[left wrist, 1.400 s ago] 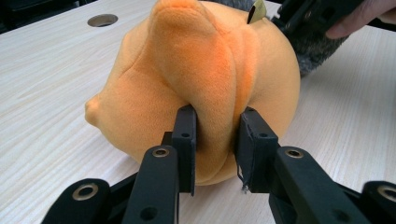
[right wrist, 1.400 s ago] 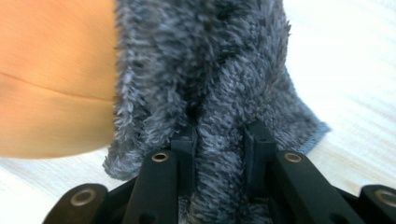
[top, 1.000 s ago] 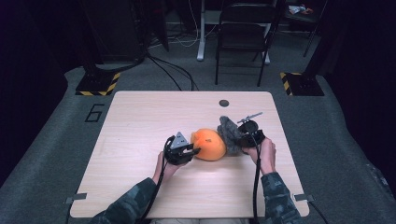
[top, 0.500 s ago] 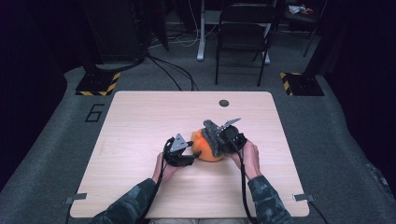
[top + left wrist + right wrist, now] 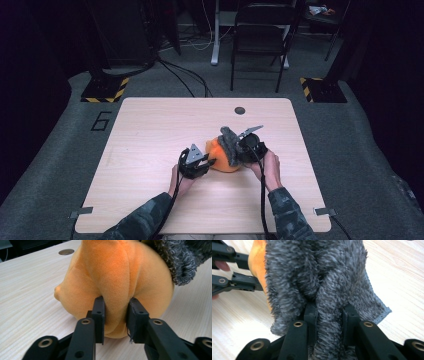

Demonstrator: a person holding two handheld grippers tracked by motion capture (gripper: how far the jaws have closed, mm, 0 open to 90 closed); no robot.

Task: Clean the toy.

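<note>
At frame centre, an orange plush toy (image 5: 223,159) is being pinched by the left gripper (image 5: 115,312), whose jaws have just been closing on a fold. A grey fuzzy cloth (image 5: 317,282) is being clamped by the right gripper (image 5: 329,315) and laid against the toy; wiping across the plush is judged due next, with both holds being kept.

Left claw (image 5: 115,315) just closed, pinching the orange plush (image 5: 117,277); right claw (image 5: 328,317) clamped on the grey cloth (image 5: 317,272); forearms near edge.

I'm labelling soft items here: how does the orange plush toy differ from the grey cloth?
The orange plush toy is smooth, rounded and stuffed; the grey cloth is shaggy, flat and hemmed. The toy sits on the table, the cloth drapes against it. Both are pinched: toy by the left gripper, cloth by the right gripper.
</note>
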